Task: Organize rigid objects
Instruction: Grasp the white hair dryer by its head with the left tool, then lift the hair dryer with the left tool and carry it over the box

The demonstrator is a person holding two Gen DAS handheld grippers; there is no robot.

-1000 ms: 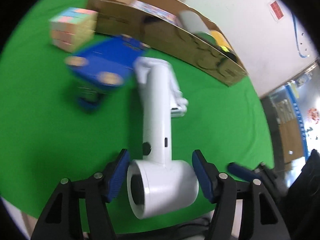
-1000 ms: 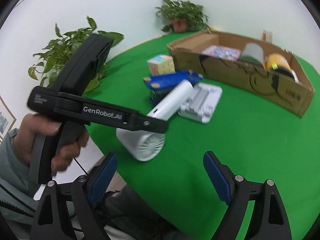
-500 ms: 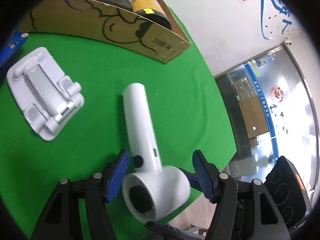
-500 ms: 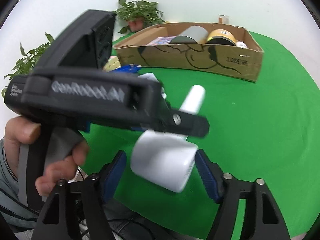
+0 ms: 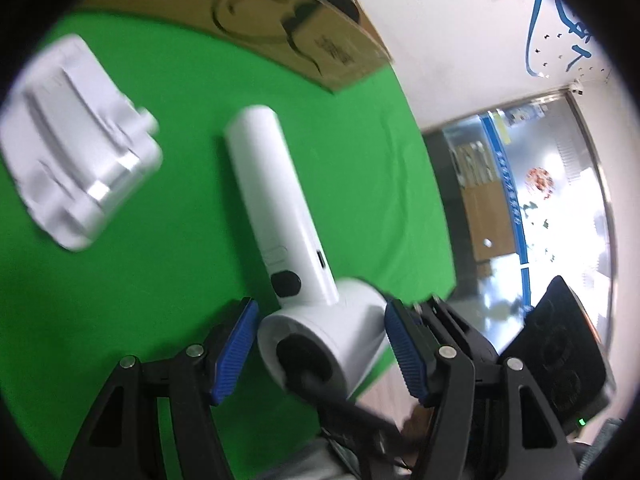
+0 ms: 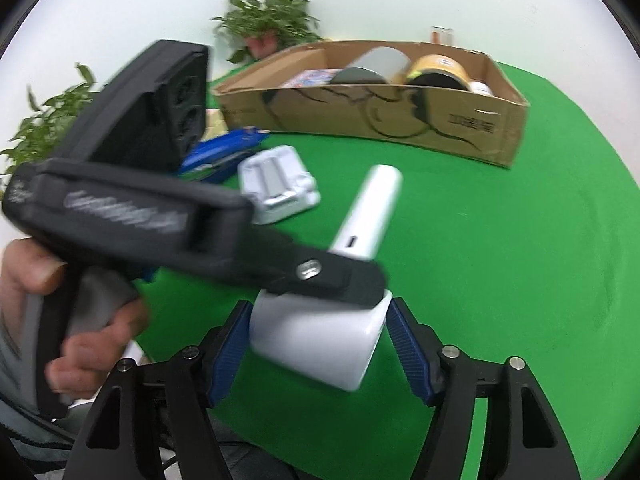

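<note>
A white hair dryer (image 5: 280, 216) is held off the green table, its round head between the jaws of both grippers. My left gripper (image 5: 320, 350) is shut on the head (image 5: 320, 344) from one side. My right gripper (image 6: 320, 346) is shut on the same head (image 6: 320, 344) from another side, with the left gripper's black body (image 6: 168, 216) crossing above it. The handle (image 6: 370, 208) points toward the cardboard box (image 6: 400, 116).
The box holds a grey roll (image 6: 376, 66), a yellow tape roll (image 6: 440, 70) and a printed item. A white phone stand (image 6: 276, 190) and a blue stapler (image 6: 224, 152) lie on the table (image 6: 520, 260). Potted plants (image 6: 268, 20) stand behind.
The left gripper lifted and swung the dryer toward the right gripper. The right gripper came in and closed its pads against the dryer's head.
</note>
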